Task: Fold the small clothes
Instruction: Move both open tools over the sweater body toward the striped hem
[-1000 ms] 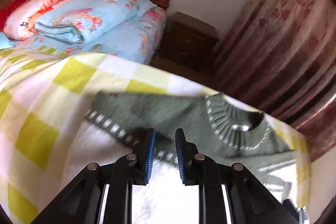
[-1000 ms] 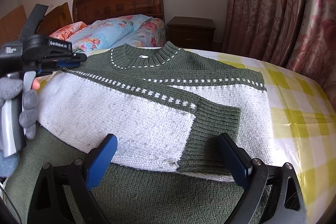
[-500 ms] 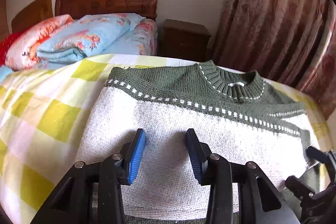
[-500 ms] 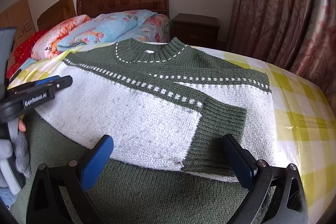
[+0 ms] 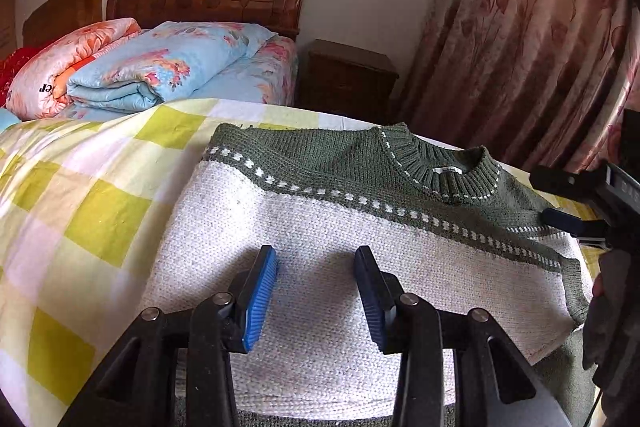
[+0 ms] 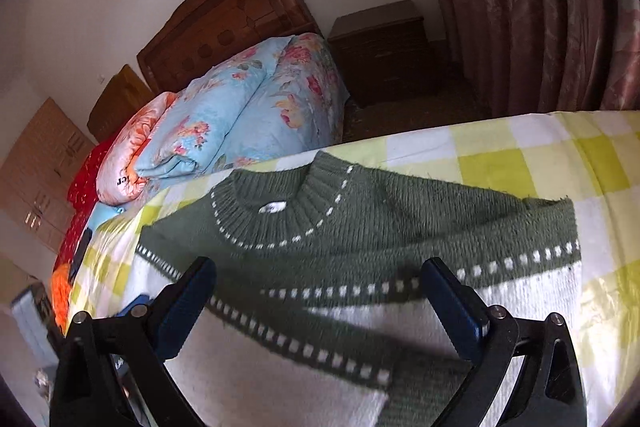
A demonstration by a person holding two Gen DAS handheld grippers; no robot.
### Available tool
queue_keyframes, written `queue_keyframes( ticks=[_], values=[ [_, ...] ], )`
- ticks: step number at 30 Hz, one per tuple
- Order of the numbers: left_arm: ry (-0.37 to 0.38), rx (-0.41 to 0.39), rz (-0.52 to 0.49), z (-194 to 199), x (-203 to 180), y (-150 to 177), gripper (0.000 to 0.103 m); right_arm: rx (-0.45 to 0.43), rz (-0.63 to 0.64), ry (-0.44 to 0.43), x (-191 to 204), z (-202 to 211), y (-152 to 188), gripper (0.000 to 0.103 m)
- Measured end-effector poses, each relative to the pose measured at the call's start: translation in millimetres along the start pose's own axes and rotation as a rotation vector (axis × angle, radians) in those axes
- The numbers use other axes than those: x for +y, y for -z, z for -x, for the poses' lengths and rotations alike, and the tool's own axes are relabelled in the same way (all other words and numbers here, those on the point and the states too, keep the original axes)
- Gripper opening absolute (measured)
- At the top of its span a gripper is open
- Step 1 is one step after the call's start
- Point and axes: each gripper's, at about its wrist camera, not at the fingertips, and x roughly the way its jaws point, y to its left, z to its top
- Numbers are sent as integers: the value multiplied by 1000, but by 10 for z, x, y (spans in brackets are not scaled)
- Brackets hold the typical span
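Green-and-white knit sweater (image 5: 360, 267): lies flat on the yellow-checked bed cover (image 5: 100, 211), sleeves folded across the front, hem cut off at the frame's lower edge. Left gripper (image 5: 316, 291): fingers partly apart above the white panel, gripping nothing. Right gripper (image 6: 320, 307): fingers wide, empty, sweater beneath blurred; folded quilts (image 5: 160, 67) behind.

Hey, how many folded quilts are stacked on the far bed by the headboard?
2. A blue floral quilt lies in front, and an orange floral quilt sits beside it, farther from the nightstand. More bedding may be hidden behind them.
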Motion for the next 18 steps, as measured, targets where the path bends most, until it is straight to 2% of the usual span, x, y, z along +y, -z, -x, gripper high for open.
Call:
queue_keyframes(
  ticks=[5,8,10,12,15,18],
  values=[
    [2,0,3,6,4,4,41,43,-38,33,-96,-311,-230,103],
    [4,-1,6,8,11,2,41,6,-135,108,-191,-226,-259,103],
    [5,-1,7,8,13,1,41,-17,-157,25,-165,-98,-169,103],
    [4,-1,8,6,8,3,42,-30,-98,-5,-23,74,-9,103],
    [4,-2,7,6,9,3,41,-74,91,55,294,316,320,103],
    [5,-2,8,5,11,3,42,-26,229,155,421,331,650,103]
  ],
)
